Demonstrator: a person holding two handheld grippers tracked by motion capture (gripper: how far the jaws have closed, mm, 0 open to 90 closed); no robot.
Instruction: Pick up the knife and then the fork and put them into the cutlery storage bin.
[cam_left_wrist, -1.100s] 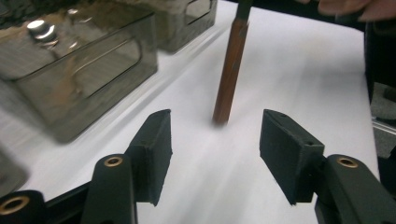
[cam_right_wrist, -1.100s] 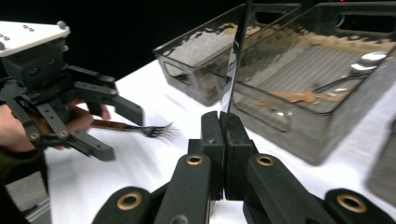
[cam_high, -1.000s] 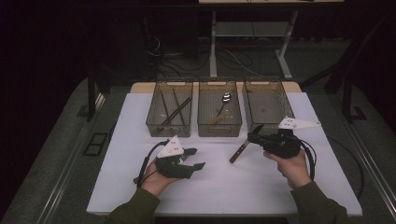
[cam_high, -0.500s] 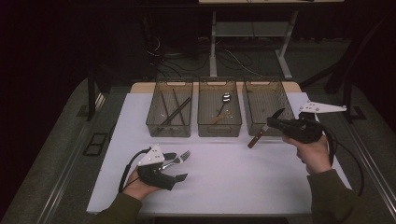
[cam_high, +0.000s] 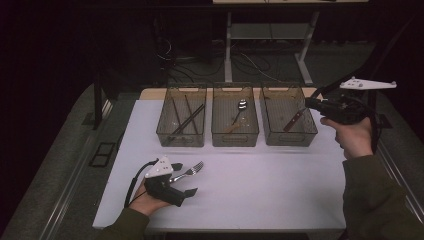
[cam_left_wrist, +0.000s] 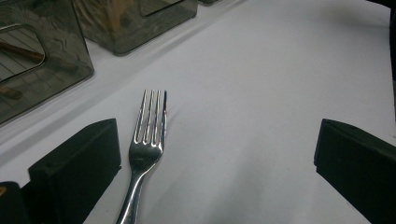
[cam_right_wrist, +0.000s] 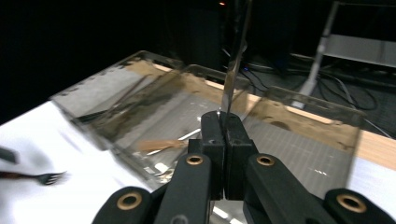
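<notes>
White flat tabletop in dark room; cables on floor behind. Three clear plastic bins in row at far edge, between the two hands. Left gripper just opened, spread wide around steel fork lying flat. Right gripper pinching what looks like a knife over right bin.

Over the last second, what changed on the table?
The left hand-held gripper moved toward the table's near left corner. Its jaws have just been opening, and the fork lies on the table between them, let go. The right hand-held gripper, shut on the knife by its blade, rose and swung right, bringing the knife to the right bin. All else stayed put.
</notes>
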